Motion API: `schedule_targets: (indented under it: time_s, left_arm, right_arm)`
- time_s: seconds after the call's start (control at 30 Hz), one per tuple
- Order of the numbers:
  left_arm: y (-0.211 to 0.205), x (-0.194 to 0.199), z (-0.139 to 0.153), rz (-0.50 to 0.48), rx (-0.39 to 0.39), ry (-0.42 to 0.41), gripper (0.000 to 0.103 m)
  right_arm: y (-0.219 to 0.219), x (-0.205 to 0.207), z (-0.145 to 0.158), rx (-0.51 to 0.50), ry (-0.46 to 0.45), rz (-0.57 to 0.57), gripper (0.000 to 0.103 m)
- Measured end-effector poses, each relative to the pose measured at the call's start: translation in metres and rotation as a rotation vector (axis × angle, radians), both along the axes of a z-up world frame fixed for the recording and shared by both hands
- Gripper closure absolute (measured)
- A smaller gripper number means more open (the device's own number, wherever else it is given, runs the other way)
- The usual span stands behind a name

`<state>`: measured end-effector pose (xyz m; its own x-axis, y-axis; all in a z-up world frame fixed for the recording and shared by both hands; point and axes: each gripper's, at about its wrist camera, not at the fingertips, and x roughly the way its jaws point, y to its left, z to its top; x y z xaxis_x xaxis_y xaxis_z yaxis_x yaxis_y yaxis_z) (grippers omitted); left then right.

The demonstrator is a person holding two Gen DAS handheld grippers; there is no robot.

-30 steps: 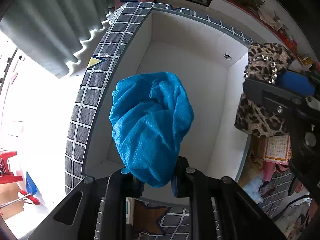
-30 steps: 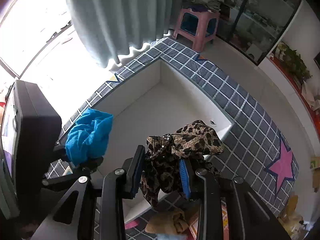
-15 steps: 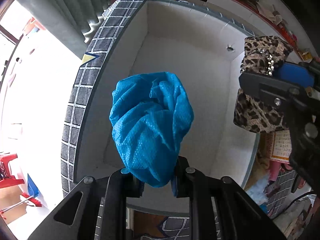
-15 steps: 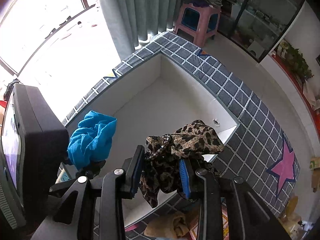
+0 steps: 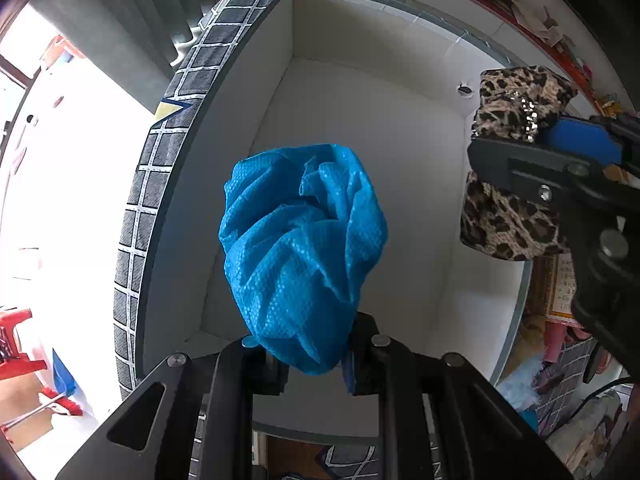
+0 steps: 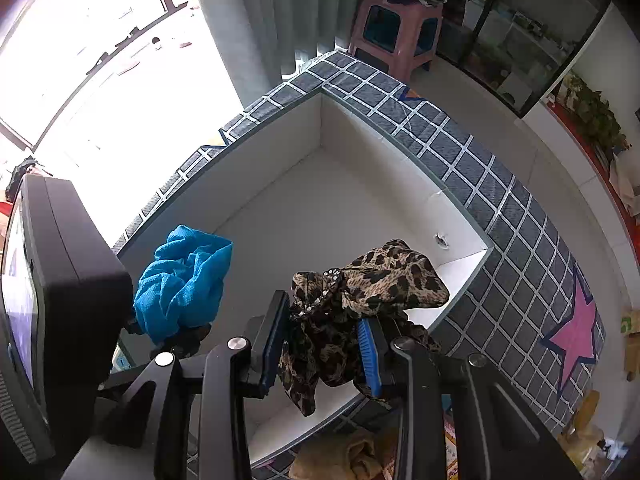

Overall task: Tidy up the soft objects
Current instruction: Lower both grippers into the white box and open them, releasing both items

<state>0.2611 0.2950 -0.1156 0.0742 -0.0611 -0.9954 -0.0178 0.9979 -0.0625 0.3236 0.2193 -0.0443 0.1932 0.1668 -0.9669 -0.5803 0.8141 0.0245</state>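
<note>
Directly below both grippers lies the open white fabric storage box with grey checked outside, left gripper clamping crumpled blue mesh cloth, right gripper clamping leopard-print fabric.

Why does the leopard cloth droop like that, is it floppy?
Probably very floppy: the leopard-print cloth sags in loose folds either side of the right gripper pinching it. It seems light, since a small pinch holds it. The beaded trim might snag on something.

My left gripper and right gripper are matte black, studded with round silver screws; my fingers wear blue pads.
</note>
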Motion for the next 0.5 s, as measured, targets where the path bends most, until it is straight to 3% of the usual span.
schedule_targets:
  time_s: [0.5]
  left_arm:
    - [0.0017,0.0019,-0.0046,0.011,-0.012,0.011,0.081]
  right_arm:
    - [0.0087,0.0023,-0.0026,-0.012,0.001,0.017,0.069]
